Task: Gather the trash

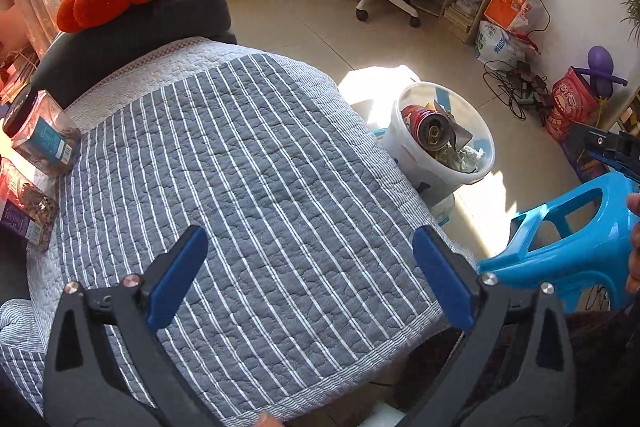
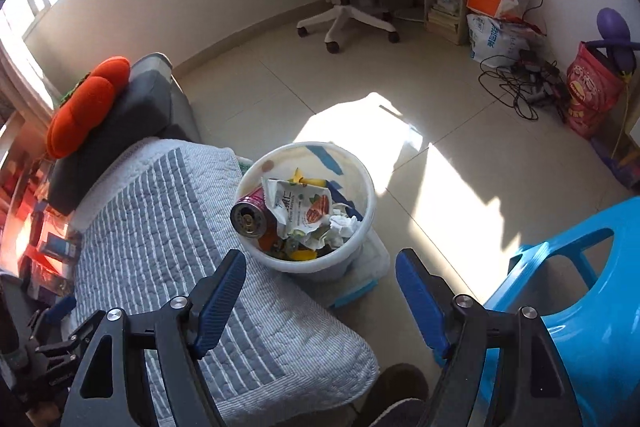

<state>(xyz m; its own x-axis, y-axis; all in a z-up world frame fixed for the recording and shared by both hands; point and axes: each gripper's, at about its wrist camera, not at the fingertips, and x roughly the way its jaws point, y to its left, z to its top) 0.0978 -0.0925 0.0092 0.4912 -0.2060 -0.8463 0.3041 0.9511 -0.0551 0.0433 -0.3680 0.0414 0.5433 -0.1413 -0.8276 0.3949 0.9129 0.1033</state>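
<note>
Two empty hand-held grippers over a quilted cushion, one full white bin ahead.

The left hand-held gripper (image 1: 310, 275) and right hand-held gripper (image 2: 320, 291) both gape wide, grasping nothing. Under the left lies the striped quilted cover (image 1: 240, 187), bare and soft, with two clear snack jars (image 1: 44, 143) at its far-left edge. Just ahead of the right stands one round plastic trash bin (image 2: 362, 183) holding one red can (image 2: 250, 217), a crumpled snack wrapper (image 2: 308, 207) and wadded paper. One blue plastic stool (image 2: 580, 291) sits right; open tiled floor beyond.
</note>
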